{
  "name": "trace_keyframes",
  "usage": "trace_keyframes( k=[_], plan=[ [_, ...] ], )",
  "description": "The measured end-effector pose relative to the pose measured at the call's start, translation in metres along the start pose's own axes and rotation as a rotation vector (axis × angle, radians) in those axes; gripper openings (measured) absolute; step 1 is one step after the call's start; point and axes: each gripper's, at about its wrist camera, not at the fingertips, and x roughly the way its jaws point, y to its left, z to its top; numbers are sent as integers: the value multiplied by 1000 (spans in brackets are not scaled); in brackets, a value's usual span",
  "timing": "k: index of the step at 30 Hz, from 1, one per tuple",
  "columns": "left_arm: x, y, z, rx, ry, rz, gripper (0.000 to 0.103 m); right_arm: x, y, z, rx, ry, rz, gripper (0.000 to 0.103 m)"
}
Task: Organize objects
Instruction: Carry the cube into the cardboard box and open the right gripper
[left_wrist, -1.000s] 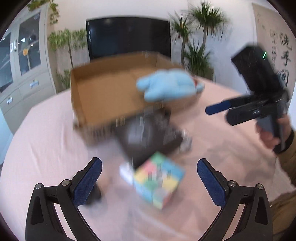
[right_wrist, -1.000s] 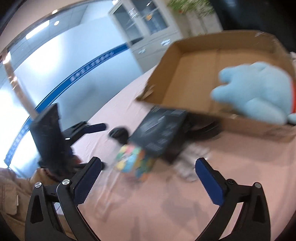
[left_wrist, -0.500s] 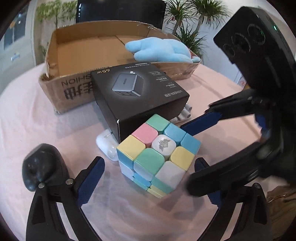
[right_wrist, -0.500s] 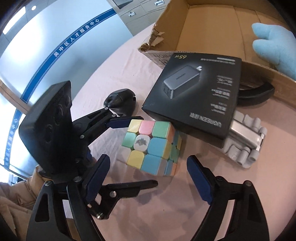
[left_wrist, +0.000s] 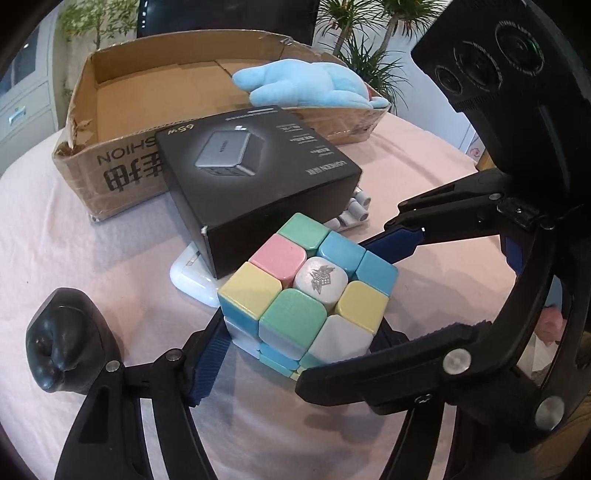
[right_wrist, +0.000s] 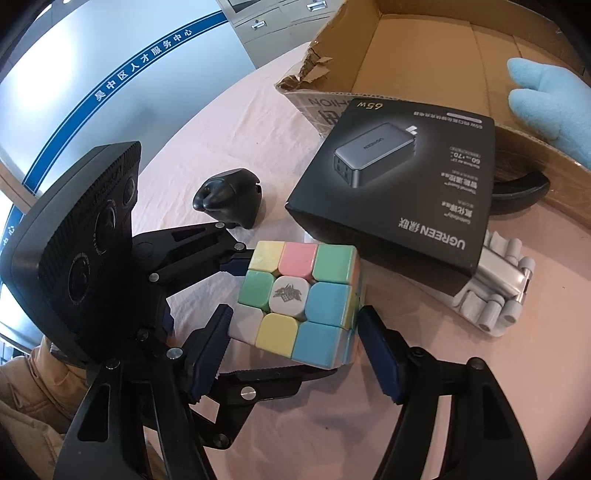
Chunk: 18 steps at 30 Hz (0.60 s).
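**A:** What does everything sit on?

**B:** A table (left_wrist: 110, 266) under a pale pink cloth. Behind the cardboard box (left_wrist: 122, 162) there are potted plants (left_wrist: 354, 33), a dark screen and grey cabinets (right_wrist: 273, 22); a wall with a blue band of characters shows in the right wrist view.

**A:** Anything hard to read?

**B:** The white case (left_wrist: 190, 275) is half buried under the black charger box (left_wrist: 258, 177) in front of the cardboard box, and the grey ribbed piece (right_wrist: 495, 295) is also partly covered by it. A dark curved thing (right_wrist: 517, 192) against the cardboard box wall is cut off; I cannot name it.

**A:** And the cube?

**B:** The pastel cube (right_wrist: 299, 302) sits on the cloth, in front of the charger box. The right gripper (right_wrist: 295, 339) has a blue pad against each side, so it grips the cube. The left gripper (left_wrist: 299, 354) straddles it too; one pad touches, but its other finger is hidden (the right gripper crosses in front), so I cannot tell whether it is clamped.

**A:** What else?

**B:** A blue plush toy (left_wrist: 306, 86) lies in the cardboard box, over its rim. A black lumpy object (left_wrist: 68, 341) stands left of the cube.
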Motion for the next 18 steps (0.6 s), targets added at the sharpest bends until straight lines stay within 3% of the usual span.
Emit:
trace_keyframes(
  k=[6,10,18],
  plan=[
    [-6,-9,-7,17,-9,25,71,-2,2,-8,15,-2,2,67],
    [-8,-11,-9,-29,-1,-8,71,-6,6,-17,32,-30,-38,67],
    [-30,-38,0,32,-47,6,70,-41,17,-28,20,-93,-49,67]
  ],
)
